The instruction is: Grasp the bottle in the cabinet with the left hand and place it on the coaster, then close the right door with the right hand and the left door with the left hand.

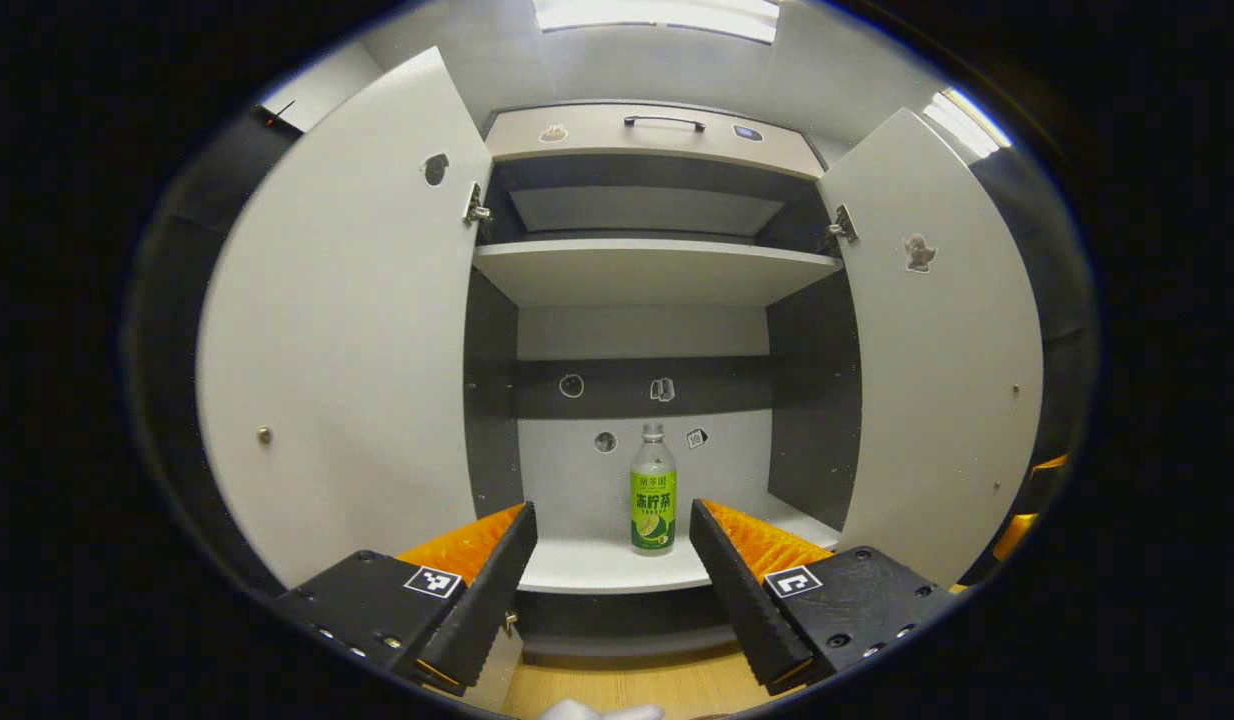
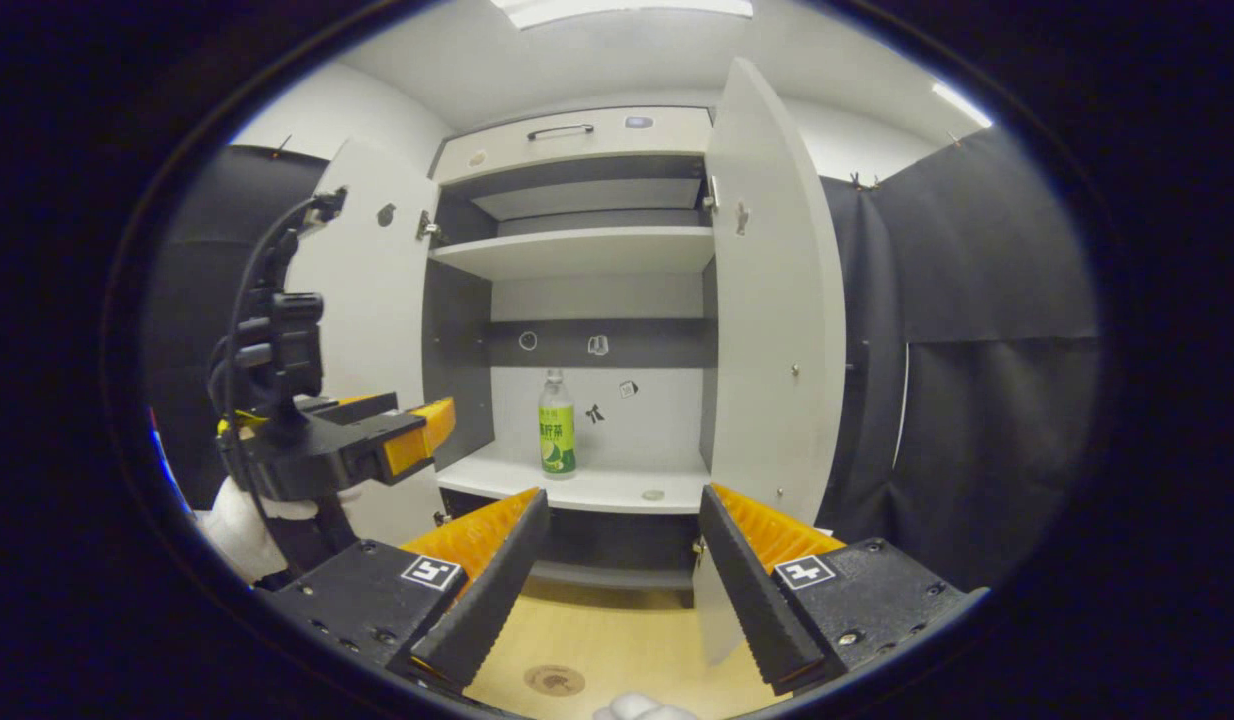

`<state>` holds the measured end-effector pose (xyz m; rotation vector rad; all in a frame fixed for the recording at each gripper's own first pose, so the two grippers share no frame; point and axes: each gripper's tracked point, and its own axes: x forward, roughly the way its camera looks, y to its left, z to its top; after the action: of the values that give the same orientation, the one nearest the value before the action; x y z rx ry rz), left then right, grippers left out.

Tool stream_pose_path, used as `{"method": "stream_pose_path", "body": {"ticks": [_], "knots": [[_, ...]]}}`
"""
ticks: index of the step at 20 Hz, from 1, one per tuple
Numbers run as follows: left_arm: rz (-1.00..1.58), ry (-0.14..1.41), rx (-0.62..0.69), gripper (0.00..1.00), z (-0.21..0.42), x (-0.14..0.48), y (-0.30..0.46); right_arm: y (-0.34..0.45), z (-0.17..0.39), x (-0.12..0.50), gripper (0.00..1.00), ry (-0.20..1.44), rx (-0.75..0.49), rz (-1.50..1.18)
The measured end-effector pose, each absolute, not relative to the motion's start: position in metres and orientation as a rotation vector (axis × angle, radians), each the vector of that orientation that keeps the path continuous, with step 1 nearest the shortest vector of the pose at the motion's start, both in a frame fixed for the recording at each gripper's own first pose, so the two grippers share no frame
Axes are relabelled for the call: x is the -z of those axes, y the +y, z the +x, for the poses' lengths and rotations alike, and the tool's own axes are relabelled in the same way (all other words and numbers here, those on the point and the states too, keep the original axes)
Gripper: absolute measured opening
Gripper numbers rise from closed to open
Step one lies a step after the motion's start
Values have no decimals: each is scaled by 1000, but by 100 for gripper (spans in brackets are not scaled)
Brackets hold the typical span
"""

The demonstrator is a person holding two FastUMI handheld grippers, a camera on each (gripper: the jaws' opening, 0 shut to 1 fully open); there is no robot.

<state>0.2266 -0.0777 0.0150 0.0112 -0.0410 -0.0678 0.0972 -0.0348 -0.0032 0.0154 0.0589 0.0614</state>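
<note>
The left gripper [image 1: 609, 575], jaws spread wide, faces the open cabinet [image 1: 647, 270], where the bottle [image 1: 653, 490] stands upright on the lower shelf [image 1: 597, 565]. The right gripper [image 2: 622, 575] waits, also spread, above the desk [image 2: 617, 640] and coaster [image 2: 554, 680]. The bottle looks light, smooth plastic; a grip around its labelled middle seems safest.

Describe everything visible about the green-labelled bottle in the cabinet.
The clear plastic bottle with the green label stands upright on the white lower shelf of the open cabinet, towards the back wall. It has a pale cap, a see-through neck and a green wrap with lime artwork around its body. Only the shelf touches it. In the left gripper view it shows between the open fingers of the left gripper, which is short of it. In the right gripper view it stands left of the shelf's middle.
</note>
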Motion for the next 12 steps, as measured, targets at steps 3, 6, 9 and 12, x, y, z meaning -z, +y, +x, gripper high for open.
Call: {"method": "stream_pose_path", "body": {"ticks": [3, 6, 9, 12], "knots": [[15, -51, 71, 94, 281, -14, -93, -38, 101, -1, 99, 56, -63, 4], [11, -42, 73, 94, 329, -3, -110, -41, 101, -3, 99, 59, -62, -11], [-5, 2, 79, 94, 370, 18, -126, -40, 101, -2, 99, 62, -68, -26], [-14, 58, 55, 95, 407, 42, -126, -39, 103, 1, 99, 74, -78, -32]]}}
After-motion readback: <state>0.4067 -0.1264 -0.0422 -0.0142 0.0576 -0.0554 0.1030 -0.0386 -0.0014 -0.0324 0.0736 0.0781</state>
